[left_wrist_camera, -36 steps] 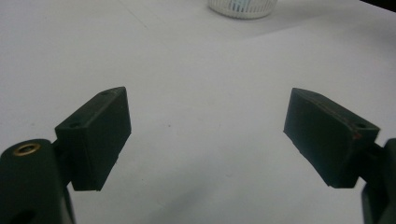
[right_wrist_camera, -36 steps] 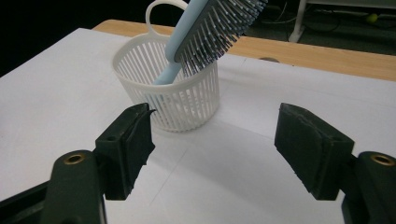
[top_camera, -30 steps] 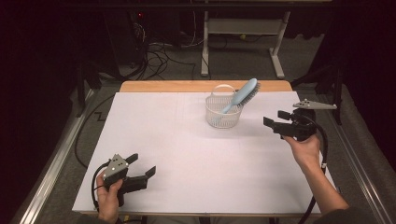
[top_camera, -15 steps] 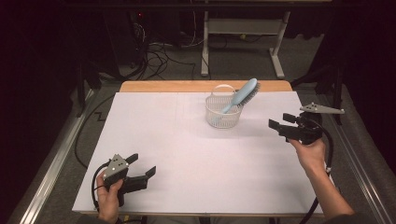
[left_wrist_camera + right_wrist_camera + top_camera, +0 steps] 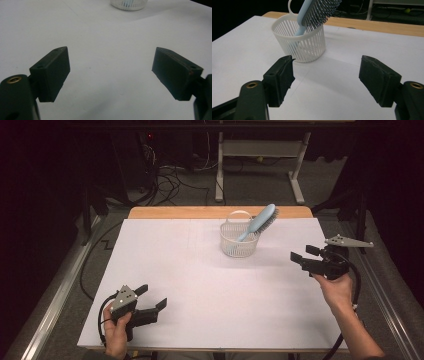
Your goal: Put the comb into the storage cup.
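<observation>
A light blue hairbrush (image 5: 261,220) (image 5: 317,11) stands handle-down in a small white slatted basket (image 5: 239,244) (image 5: 299,45) at the back middle of the white table. My right gripper (image 5: 303,256) (image 5: 325,75) hovers to the right of the basket, pointing toward it, open with nothing between its jaws. At the front left corner my left gripper (image 5: 152,297) (image 5: 110,70) rests low over the table, open and empty. The base of the basket (image 5: 128,4) lies far ahead of it.
The white table sheet (image 5: 200,285) covers a wooden top whose bare strip (image 5: 175,212) runs along the back edge. Cables and a metal stand's legs (image 5: 260,165) lie on the dark floor behind. A metal rail (image 5: 55,305) runs along the table's left side.
My right gripper has drifted slightly down and to the right, away from the basket. The left gripper, basket and brush have kept still.
</observation>
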`<state>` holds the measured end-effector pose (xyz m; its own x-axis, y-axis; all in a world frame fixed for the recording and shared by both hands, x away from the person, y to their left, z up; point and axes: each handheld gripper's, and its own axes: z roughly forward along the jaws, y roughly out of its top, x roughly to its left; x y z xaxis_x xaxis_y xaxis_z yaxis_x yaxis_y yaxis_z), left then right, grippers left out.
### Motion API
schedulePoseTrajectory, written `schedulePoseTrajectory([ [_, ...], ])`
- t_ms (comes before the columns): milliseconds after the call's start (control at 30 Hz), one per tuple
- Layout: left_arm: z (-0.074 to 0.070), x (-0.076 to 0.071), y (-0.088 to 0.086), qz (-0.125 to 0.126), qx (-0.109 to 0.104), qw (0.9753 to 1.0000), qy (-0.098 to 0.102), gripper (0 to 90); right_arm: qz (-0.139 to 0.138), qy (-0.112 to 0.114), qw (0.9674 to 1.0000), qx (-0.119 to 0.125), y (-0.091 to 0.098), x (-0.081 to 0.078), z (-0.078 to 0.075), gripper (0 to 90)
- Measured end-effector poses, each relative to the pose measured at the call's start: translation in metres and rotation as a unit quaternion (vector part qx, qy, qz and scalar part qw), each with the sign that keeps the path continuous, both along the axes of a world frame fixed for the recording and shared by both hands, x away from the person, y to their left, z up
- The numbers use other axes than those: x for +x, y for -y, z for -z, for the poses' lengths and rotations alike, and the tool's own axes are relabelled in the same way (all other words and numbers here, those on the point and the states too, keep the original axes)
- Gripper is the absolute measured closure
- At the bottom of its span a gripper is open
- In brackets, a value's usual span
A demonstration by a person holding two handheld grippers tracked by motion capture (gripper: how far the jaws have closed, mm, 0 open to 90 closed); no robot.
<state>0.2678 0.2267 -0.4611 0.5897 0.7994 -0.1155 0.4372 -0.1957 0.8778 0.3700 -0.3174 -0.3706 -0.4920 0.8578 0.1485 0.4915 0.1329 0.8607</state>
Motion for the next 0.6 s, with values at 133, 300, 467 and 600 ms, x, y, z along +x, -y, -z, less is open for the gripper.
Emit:
schedulePoseTrajectory([
  [133, 0.000, 0.000, 0.000, 0.000, -0.001, 1.0000, 0.000, 15.8, 0.000, 0.001, 1.0000, 0.000, 0.003, -0.003, 0.001, 28.4],
  [300, 0.000, 0.000, 0.000, 0.000, 0.000, 1.0000, -0.001, 15.8, -0.001, 0.003, 1.0000, -0.003, 0.005, -0.008, 0.002, 28.4],
  [467, 0.000, 0.000, 0.000, 0.000, -0.001, 1.0000, -0.001, 15.8, -0.002, 0.003, 1.0000, -0.003, 0.006, -0.011, 0.003, 28.4],
  [600, 0.000, 0.001, -0.001, -0.001, -0.005, 1.0000, -0.002, 15.8, -0.003, 0.003, 1.0000, -0.002, 0.008, -0.014, 0.004, 28.4],
])
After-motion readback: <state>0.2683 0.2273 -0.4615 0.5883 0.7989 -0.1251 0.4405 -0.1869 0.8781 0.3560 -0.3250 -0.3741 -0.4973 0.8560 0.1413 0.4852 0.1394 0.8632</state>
